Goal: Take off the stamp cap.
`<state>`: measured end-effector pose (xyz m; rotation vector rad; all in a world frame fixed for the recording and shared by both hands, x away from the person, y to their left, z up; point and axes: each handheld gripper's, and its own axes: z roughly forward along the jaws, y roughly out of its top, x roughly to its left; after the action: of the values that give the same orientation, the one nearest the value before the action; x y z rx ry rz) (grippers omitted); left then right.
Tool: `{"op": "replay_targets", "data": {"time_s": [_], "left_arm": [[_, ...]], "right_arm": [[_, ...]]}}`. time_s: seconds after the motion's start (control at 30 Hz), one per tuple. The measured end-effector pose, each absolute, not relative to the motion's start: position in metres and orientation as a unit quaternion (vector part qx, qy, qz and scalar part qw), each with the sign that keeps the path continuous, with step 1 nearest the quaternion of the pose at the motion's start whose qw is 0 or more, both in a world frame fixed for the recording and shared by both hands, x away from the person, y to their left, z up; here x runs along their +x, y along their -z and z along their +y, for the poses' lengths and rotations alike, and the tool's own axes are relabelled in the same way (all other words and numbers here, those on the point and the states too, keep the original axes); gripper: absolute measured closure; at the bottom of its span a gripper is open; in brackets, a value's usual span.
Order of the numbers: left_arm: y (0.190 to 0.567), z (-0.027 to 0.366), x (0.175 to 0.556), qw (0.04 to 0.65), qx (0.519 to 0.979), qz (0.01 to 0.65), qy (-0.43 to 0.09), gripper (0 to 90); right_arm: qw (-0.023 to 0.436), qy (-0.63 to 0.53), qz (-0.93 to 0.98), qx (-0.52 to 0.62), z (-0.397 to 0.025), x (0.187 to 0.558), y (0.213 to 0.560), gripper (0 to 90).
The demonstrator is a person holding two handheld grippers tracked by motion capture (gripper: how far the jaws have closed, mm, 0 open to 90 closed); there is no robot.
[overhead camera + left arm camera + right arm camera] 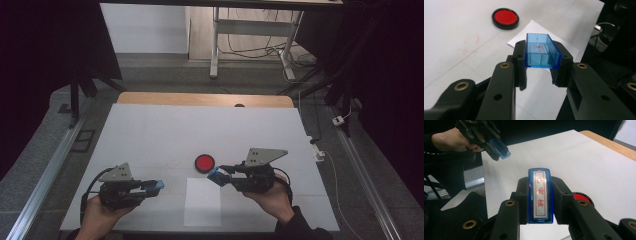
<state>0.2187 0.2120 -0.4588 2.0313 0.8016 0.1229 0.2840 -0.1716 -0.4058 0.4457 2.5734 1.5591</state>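
My left gripper [156,186] hovers at the table's front left, shut on a clear blue open-ended cap [159,185]. In the left gripper view the cap [541,51] sits crosswise between the fingertips [520,53]. My right gripper [218,176] at front right is shut on a blue stamp [215,175]. The stamp's white face with red characters [540,195] points up between the jaws. The two grippers face each other, a hand's width apart. The cap [501,149] also shows far off in the right gripper view.
A round red ink pad in a black rim [204,163] lies just left of and beyond the right gripper's tip. A white sheet of paper [202,201] lies between the hands. The white tabletop [165,135] ends at a wooden strip [200,99] at the far side.
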Motion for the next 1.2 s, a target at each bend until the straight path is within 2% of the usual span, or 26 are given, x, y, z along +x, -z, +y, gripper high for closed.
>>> {"op": "replay_targets", "data": {"time_s": [0.47, 0.97, 1.2], "left_arm": [[0.467, 0.240, 0.194, 0.445, 0.812, 0.364, -0.102, 68.2], [0.475, 0.262, 0.174, 0.422, 0.796, 0.419, -0.115, 68.2], [0.478, 0.263, 0.172, 0.411, 0.801, 0.419, -0.116, 68.2]], "right_arm": [[0.059, -0.507, 0.846, 0.153, -0.171, 0.284, 0.406, 70.2], [0.064, -0.502, 0.849, 0.155, -0.169, 0.284, 0.409, 70.1], [0.069, -0.499, 0.850, 0.155, -0.169, 0.283, 0.409, 70.1]]}}
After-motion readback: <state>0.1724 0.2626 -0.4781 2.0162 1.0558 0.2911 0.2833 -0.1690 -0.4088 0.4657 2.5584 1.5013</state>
